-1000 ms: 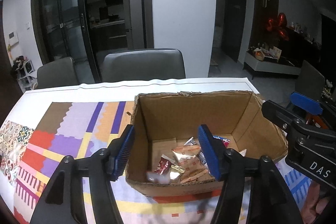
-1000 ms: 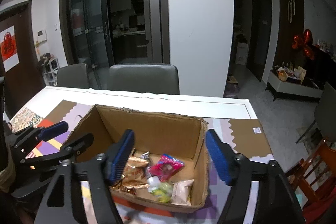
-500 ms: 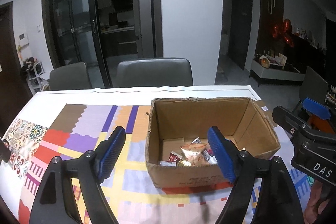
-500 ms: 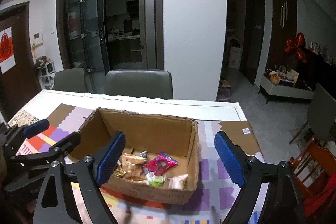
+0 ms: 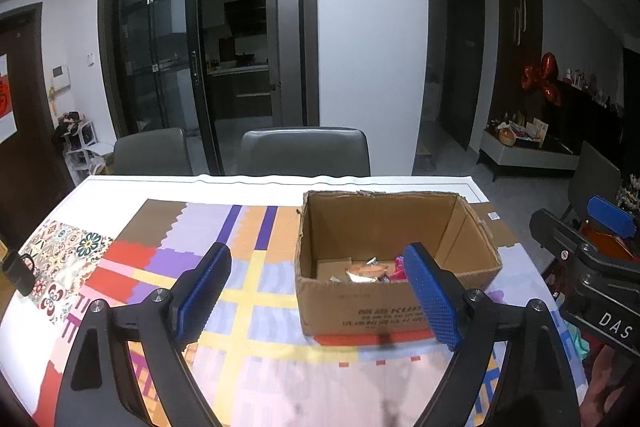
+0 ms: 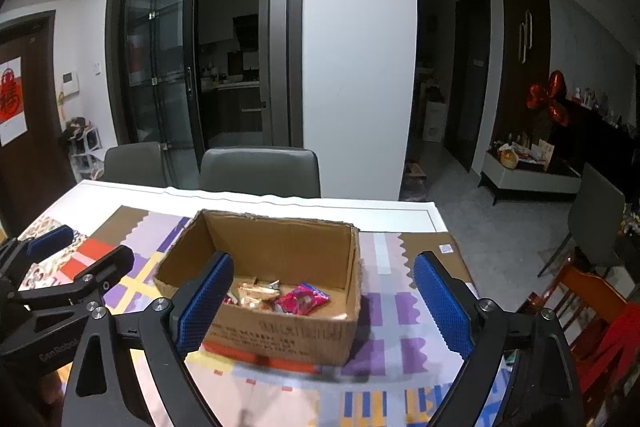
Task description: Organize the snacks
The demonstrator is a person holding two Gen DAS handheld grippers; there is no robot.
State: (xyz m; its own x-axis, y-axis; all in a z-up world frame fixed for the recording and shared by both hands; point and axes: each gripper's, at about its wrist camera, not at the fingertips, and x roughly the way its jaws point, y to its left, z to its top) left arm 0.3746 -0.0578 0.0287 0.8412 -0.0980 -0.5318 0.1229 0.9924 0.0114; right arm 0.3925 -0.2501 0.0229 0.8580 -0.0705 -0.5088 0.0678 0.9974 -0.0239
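While both jaws stand wide and empty, left gripper and right gripper face the cardboard box; snacks lie inside, ahead, nearer the right gripper.

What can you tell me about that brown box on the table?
The cardboard box is plain brown corrugated card, open at the top with ragged upper edges and faint dark print on its near side. It stands upright on the patterned tablecloth. Inside lie wrapped snacks, including a pink packet and golden ones. Neither tool touches it.
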